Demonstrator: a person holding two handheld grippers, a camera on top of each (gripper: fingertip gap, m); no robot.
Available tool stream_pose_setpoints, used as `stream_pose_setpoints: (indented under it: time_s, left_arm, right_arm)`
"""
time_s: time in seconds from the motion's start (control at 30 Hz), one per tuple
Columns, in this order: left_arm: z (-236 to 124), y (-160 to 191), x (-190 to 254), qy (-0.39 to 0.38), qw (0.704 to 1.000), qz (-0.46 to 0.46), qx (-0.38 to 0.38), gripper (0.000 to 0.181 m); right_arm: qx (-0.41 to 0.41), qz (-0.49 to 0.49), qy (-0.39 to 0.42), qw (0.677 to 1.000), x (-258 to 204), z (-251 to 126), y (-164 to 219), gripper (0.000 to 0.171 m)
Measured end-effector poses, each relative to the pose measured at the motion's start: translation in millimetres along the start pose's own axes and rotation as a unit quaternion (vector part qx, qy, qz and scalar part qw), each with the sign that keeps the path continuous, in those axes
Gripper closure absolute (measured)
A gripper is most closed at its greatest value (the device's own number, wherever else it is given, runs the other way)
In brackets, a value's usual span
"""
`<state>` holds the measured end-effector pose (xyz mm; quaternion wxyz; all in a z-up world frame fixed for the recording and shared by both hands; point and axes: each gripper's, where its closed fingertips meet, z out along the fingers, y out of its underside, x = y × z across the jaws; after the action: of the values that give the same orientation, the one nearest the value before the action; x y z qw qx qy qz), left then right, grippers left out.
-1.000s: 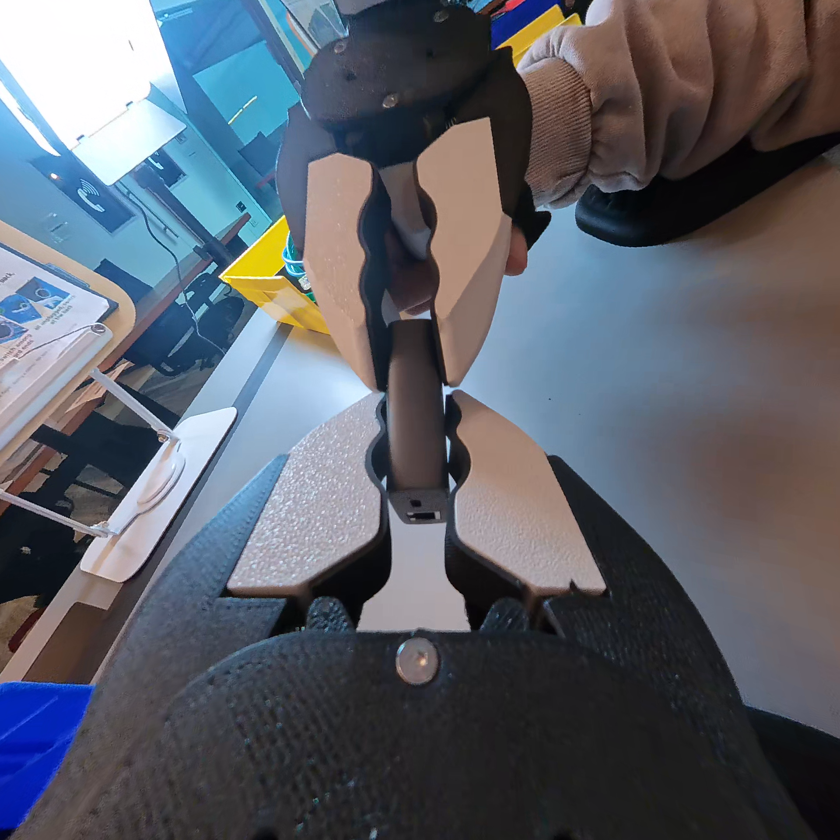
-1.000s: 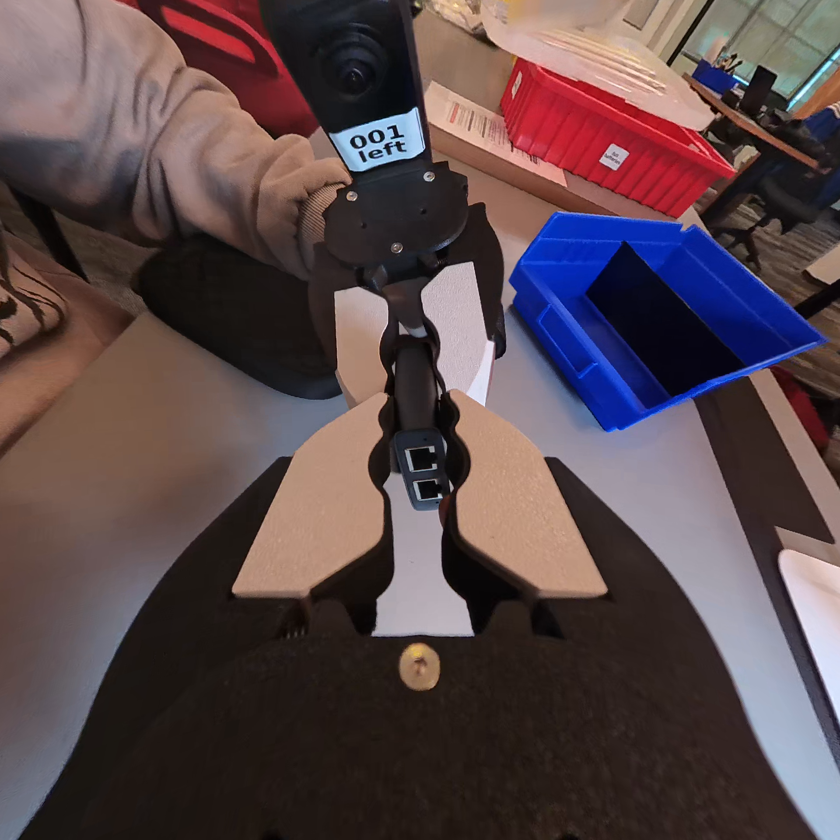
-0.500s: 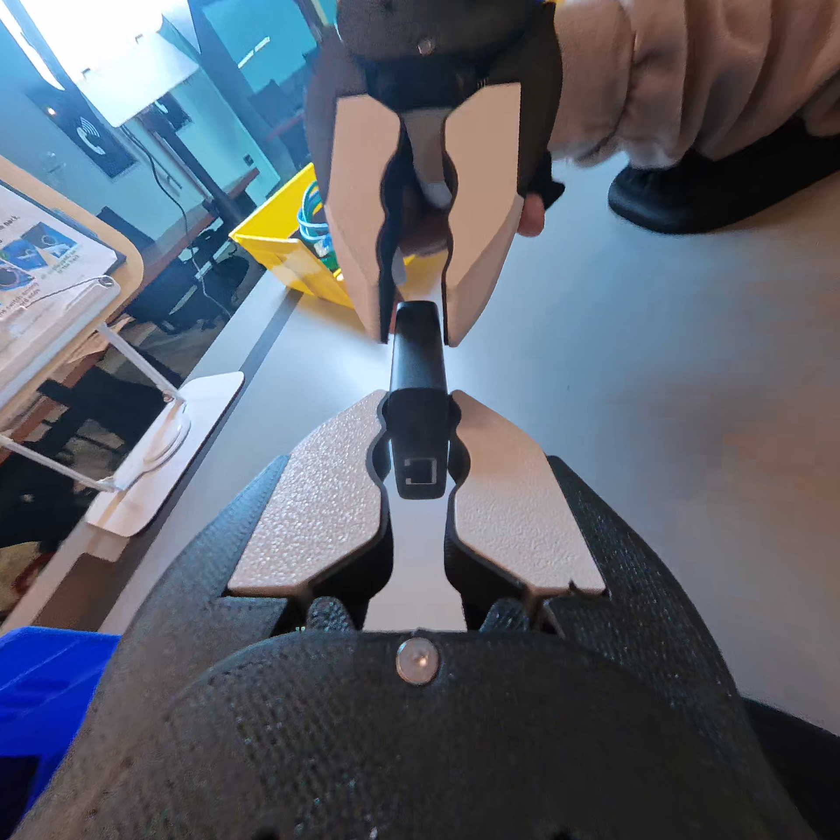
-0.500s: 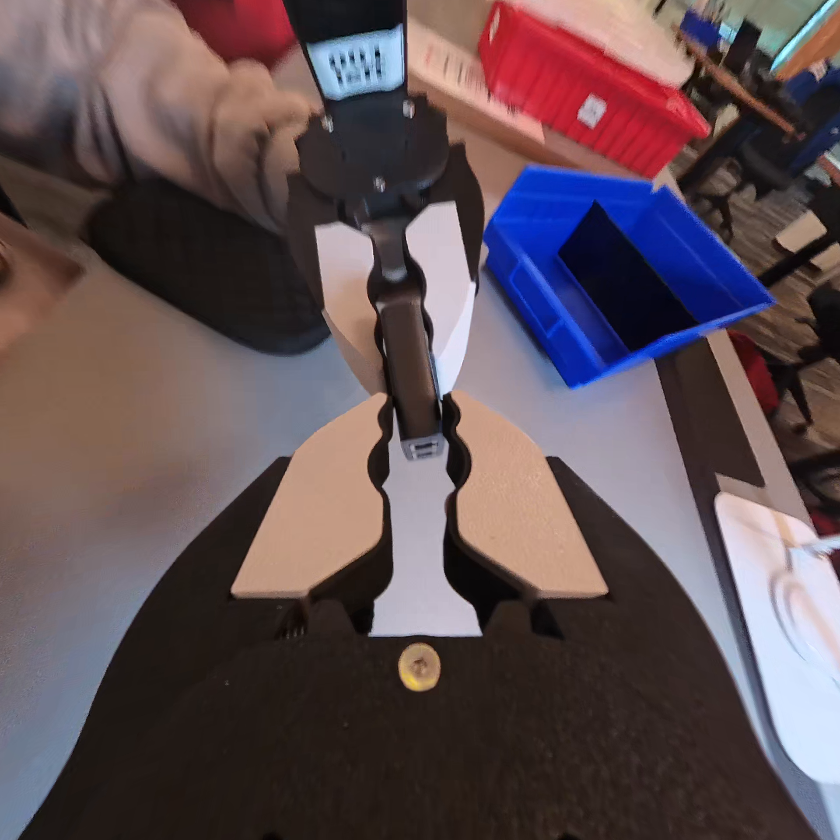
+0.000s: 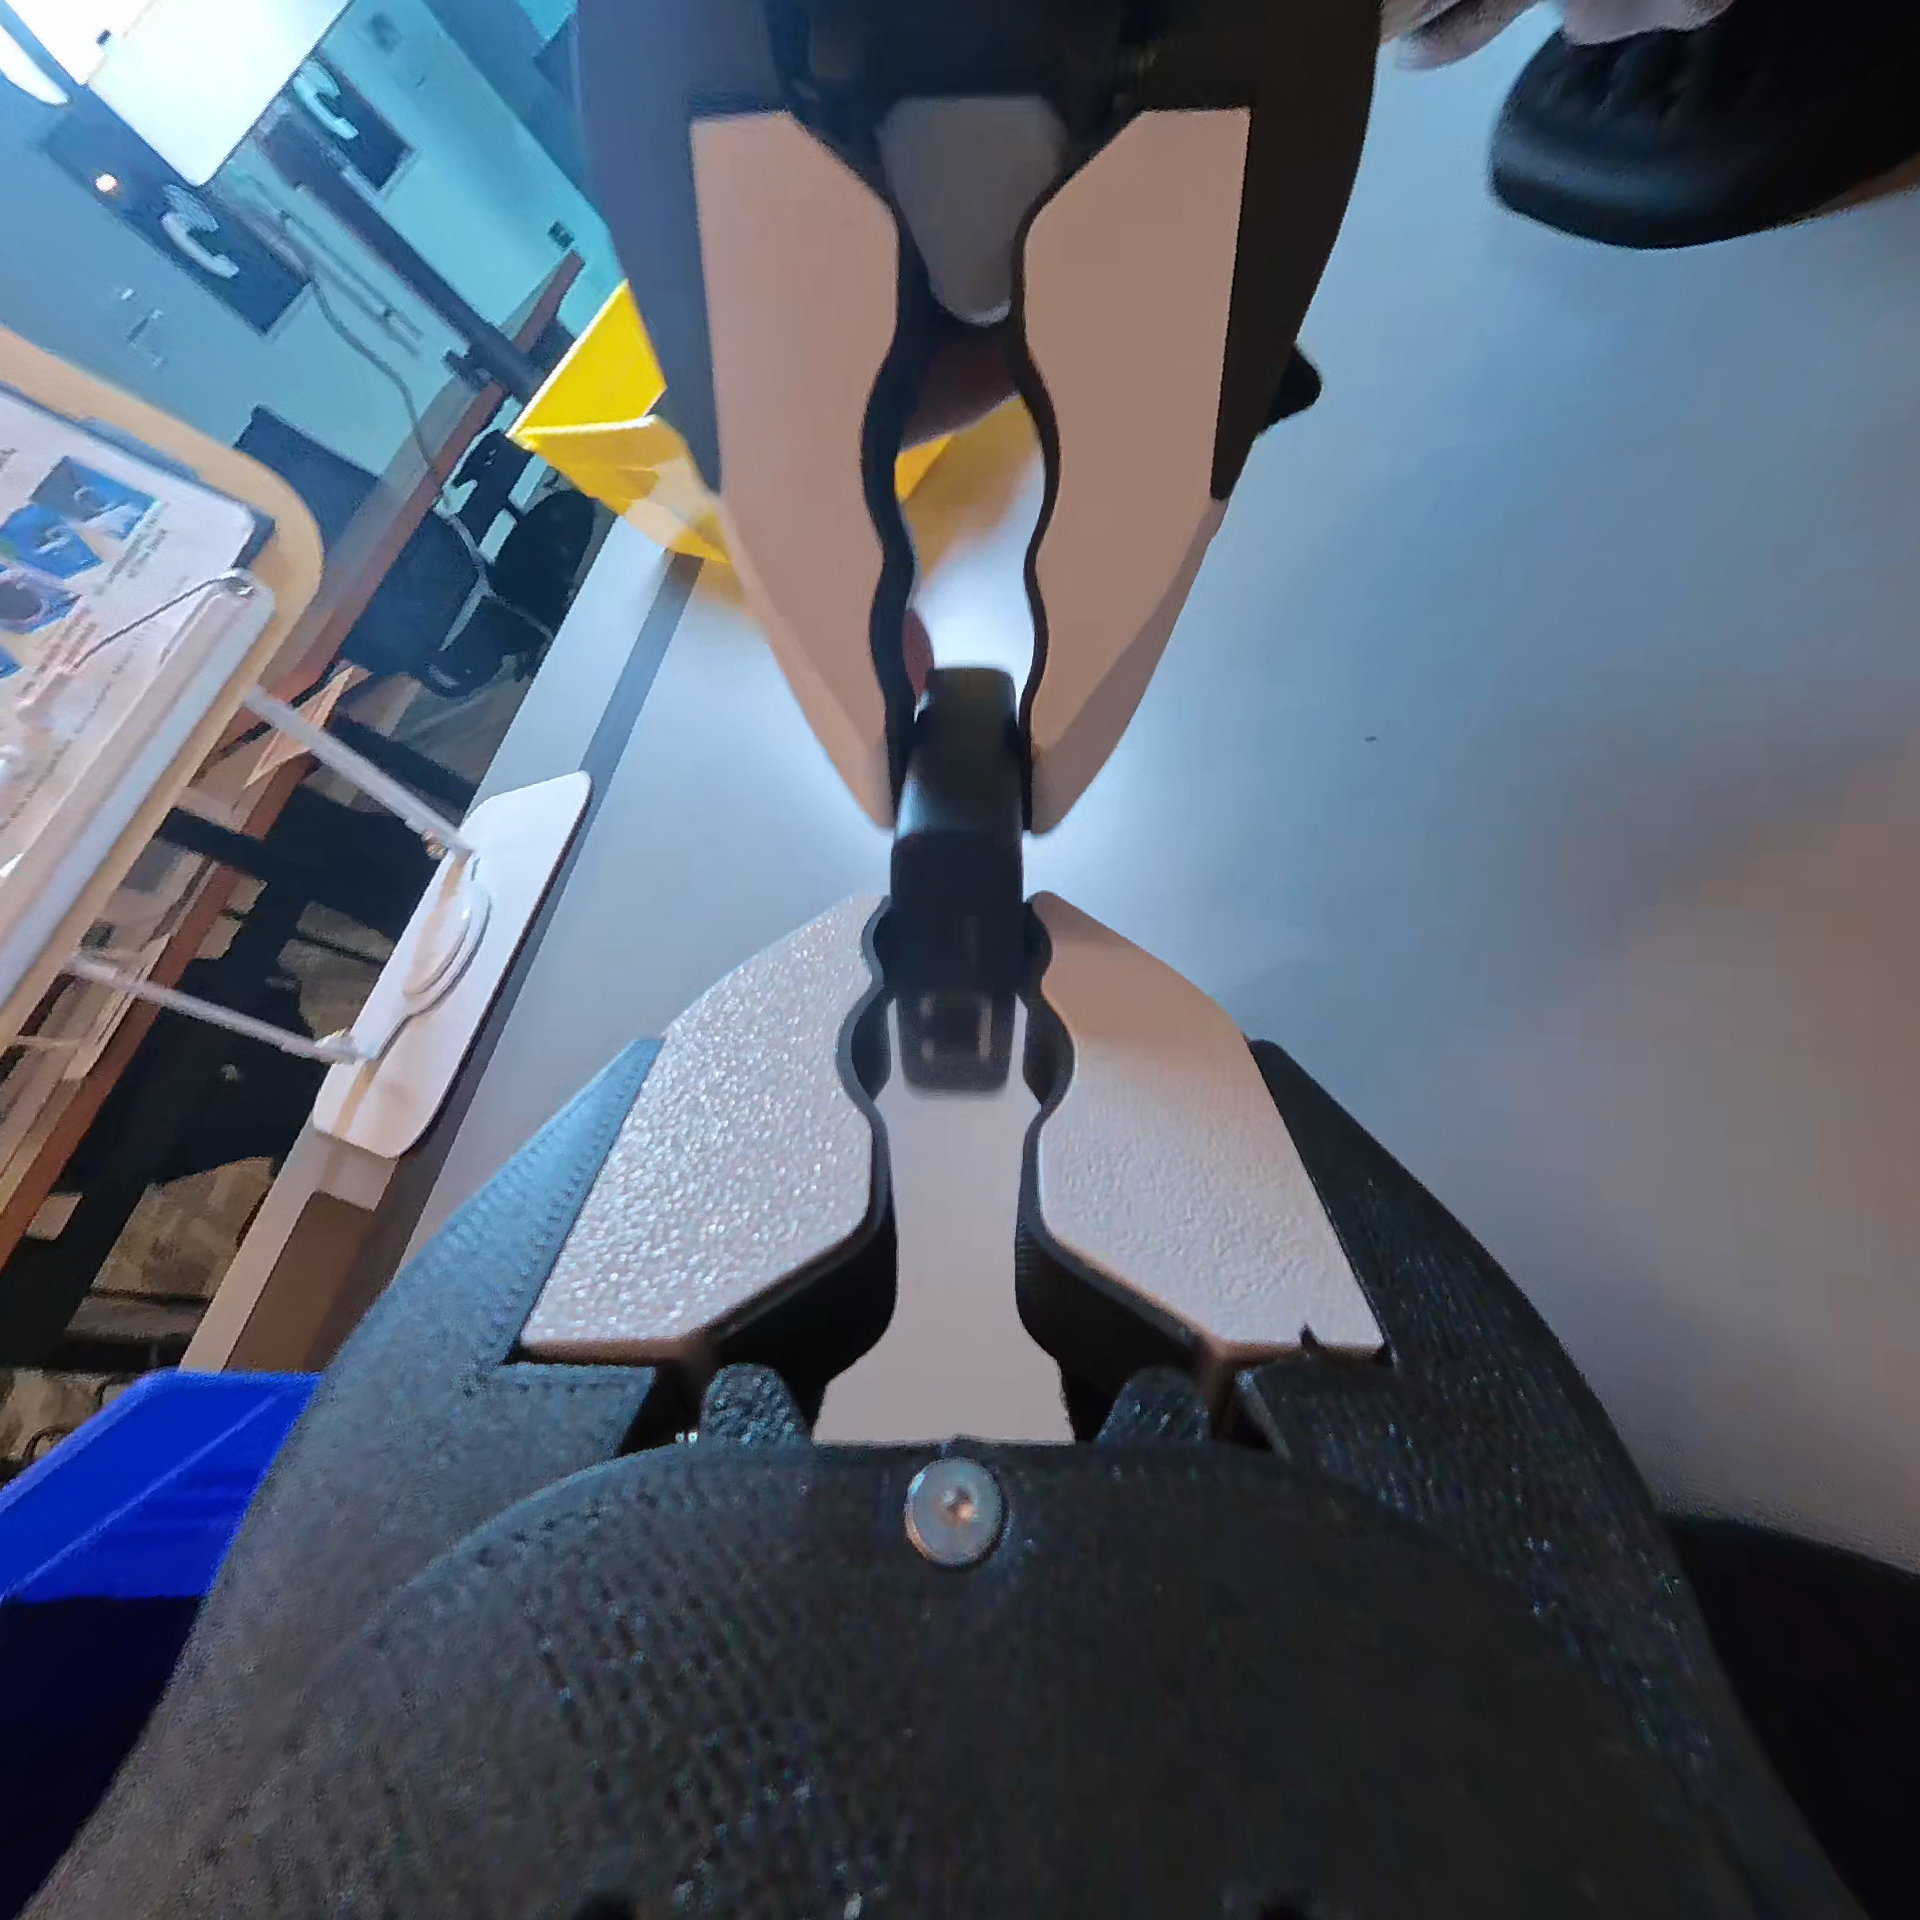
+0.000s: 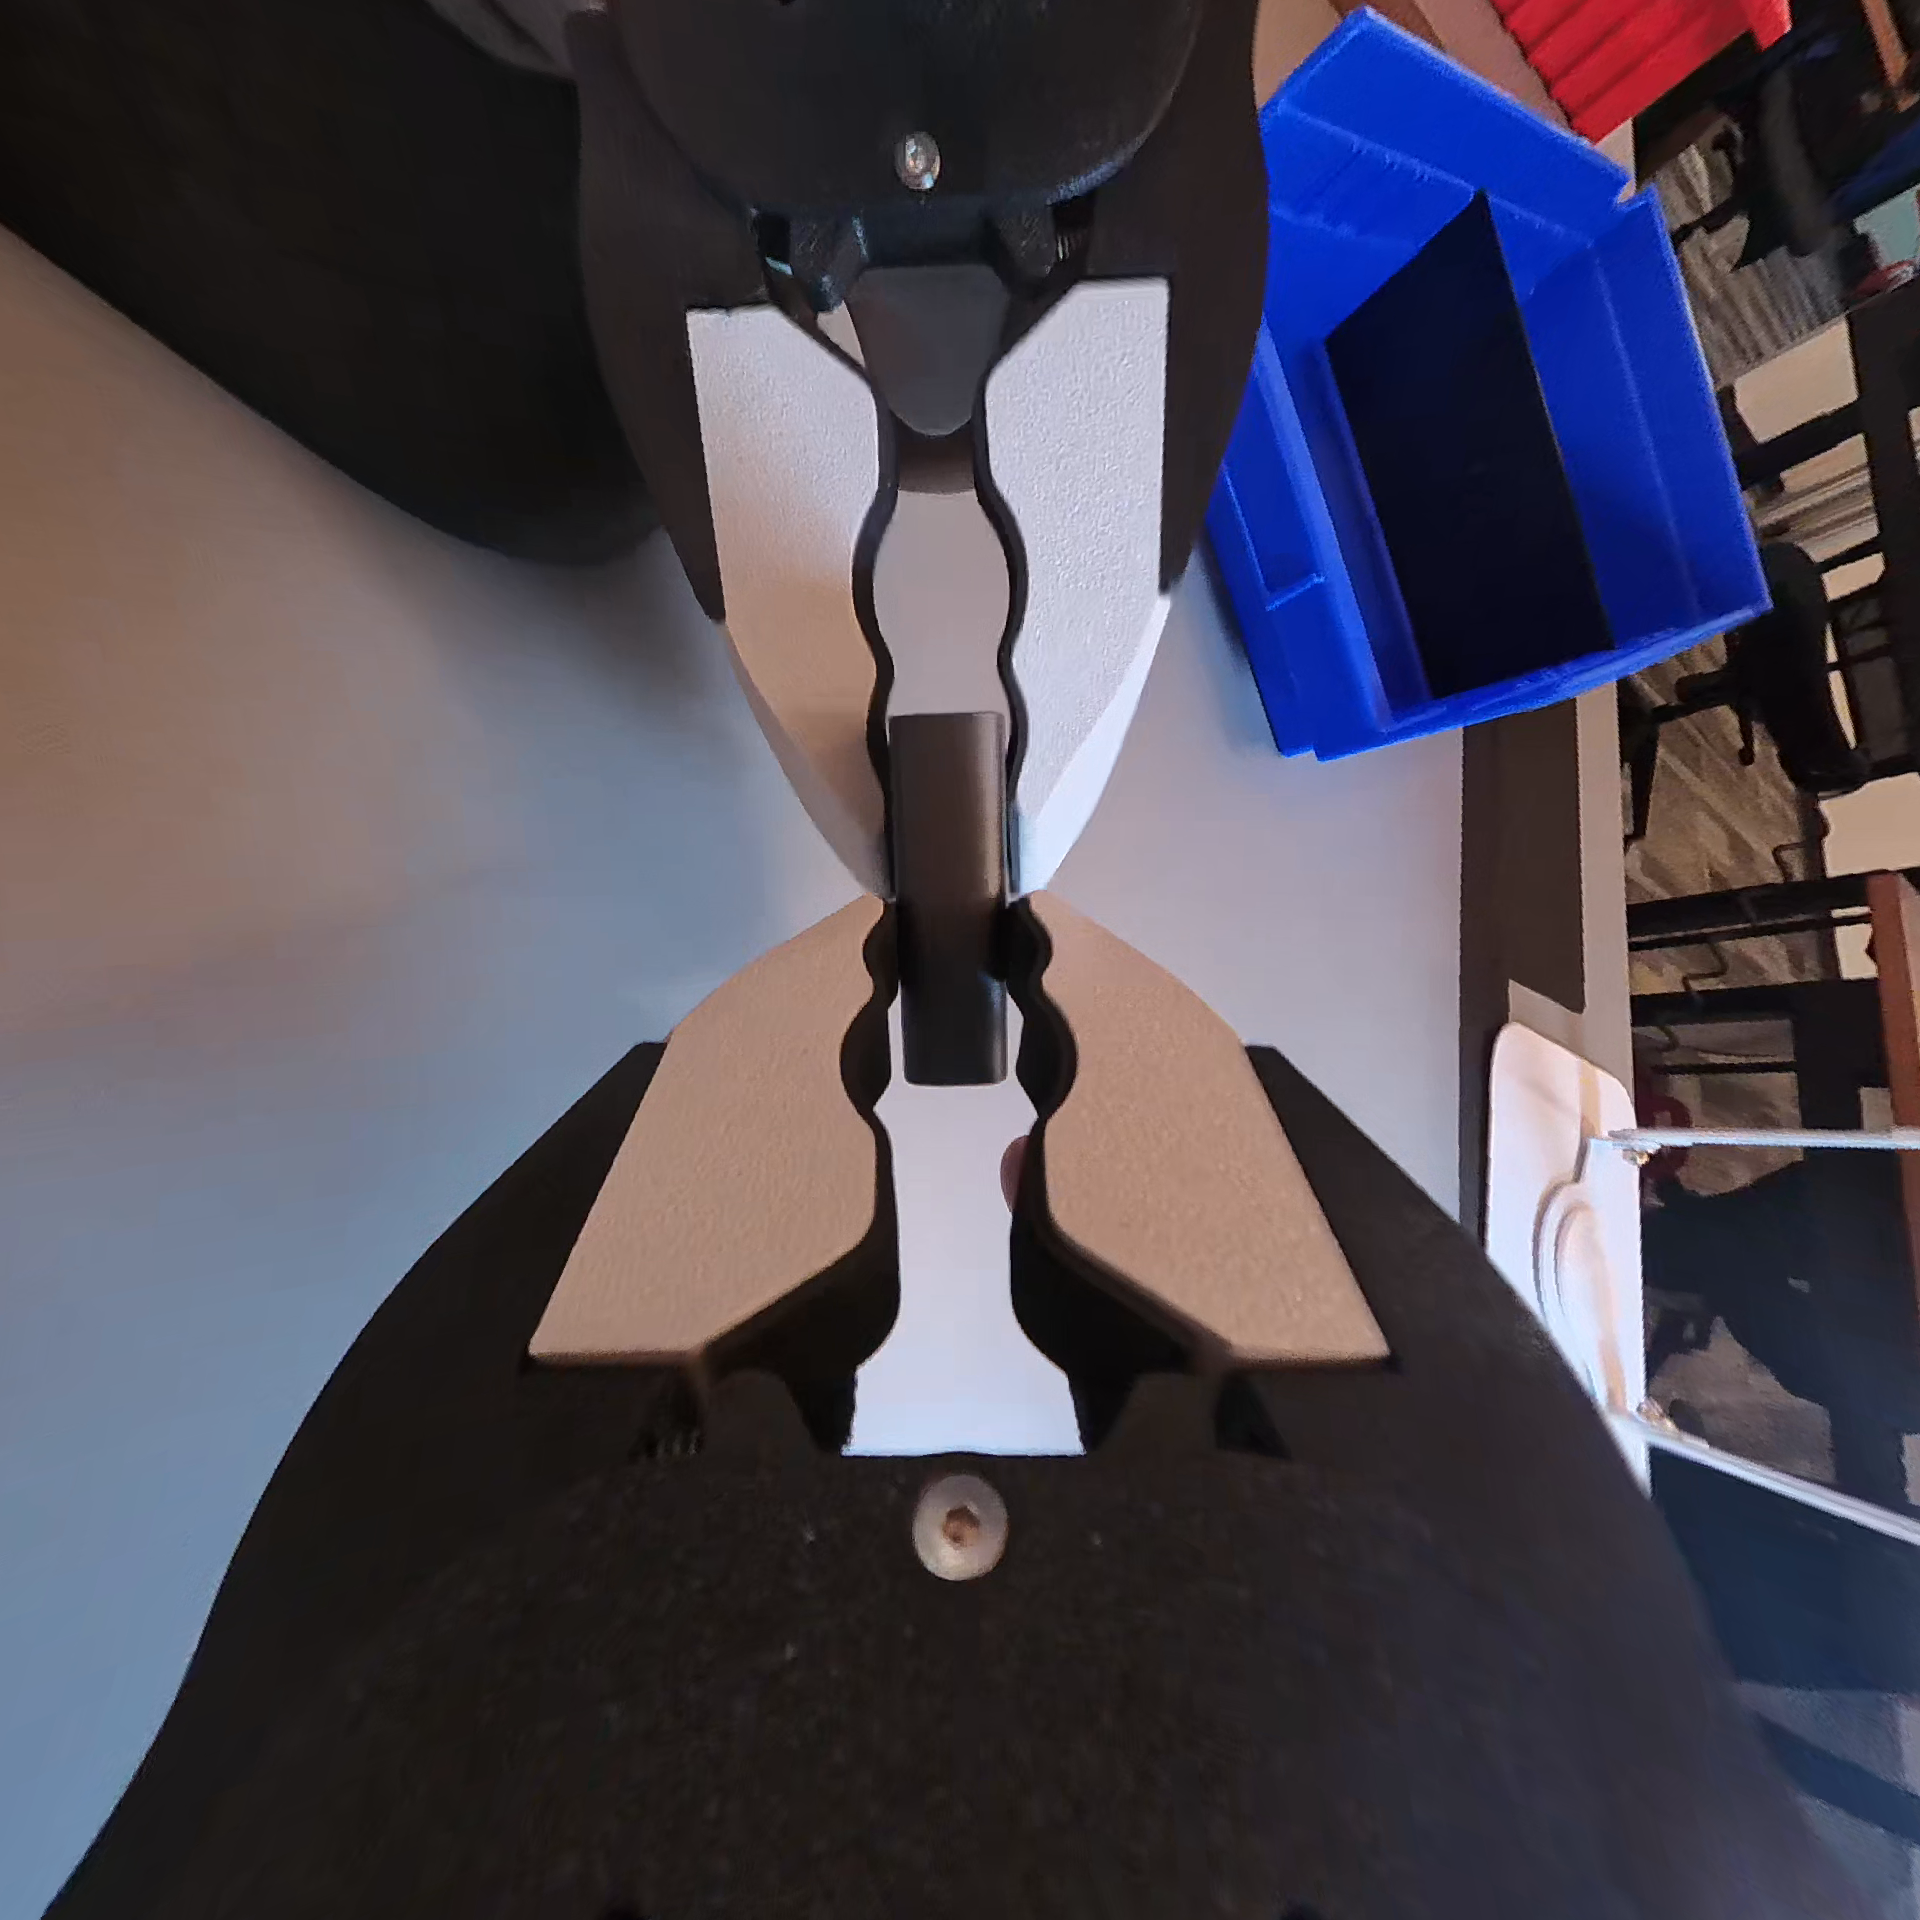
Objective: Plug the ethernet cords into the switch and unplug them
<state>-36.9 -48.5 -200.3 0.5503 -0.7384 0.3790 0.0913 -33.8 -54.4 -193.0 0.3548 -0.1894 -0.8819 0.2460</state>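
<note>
A small black switch (image 5: 951,862) hangs above the grey table (image 5: 1455,727), held from both ends. My left gripper (image 5: 956,920) is shut on its near end, where one port faces the left wrist camera. My right gripper (image 5: 961,810) comes from the opposite side, tips shut on the far end. In the right wrist view my right gripper (image 6: 951,920) clasps the switch (image 6: 951,997), which shows a plain dark side, and the left gripper (image 6: 948,878) holds the other end. No ethernet cord is visible.
A blue bin (image 6: 1475,416) stands at the table's right edge in the right wrist view. A yellow bin (image 5: 613,457) sits behind the grippers. A white stand base (image 5: 457,956) lies by the table edge. A black pad (image 5: 1704,135) lies at the near side. Left and right tips are no more than a few centimetres apart.
Both grippers have tipped downward and come closer, so both cameras now look down at the table. The switch has turned with them; its ports no longer face the right wrist camera.
</note>
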Motion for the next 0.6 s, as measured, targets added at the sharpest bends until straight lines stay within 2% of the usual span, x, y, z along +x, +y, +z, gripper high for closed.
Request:
stream_pose_setpoints:
  time_s: [0.07,0.23,0.4,0.5,0.6]
  left_arm:
    - [-1,6,-10,-0.018,1.000,-0.026,0.002,0.161]
    - [-10,2,-27,0.003,0.981,-0.178,0.081,0.167]
    - [-8,-2,-23,0.012,0.976,-0.192,0.098,0.175]
    - [-13,-13,-25,0.028,0.959,-0.242,0.142,0.178]
    - [-21,-16,-36,0.042,0.932,-0.310,0.184,0.179]
  right_arm:
    - [-0.024,0.003,0.012,1.000,10,-6,14,0.151]
    - [-0.047,0.067,0.094,0.992,60,-47,59,0.151]
    - [-0.057,0.146,0.244,0.957,128,-114,104,0.151]
    - [-0.107,0.171,0.318,0.926,165,-159,150,0.151]
    - [-0.179,0.204,0.340,0.900,195,-197,217,0.151]
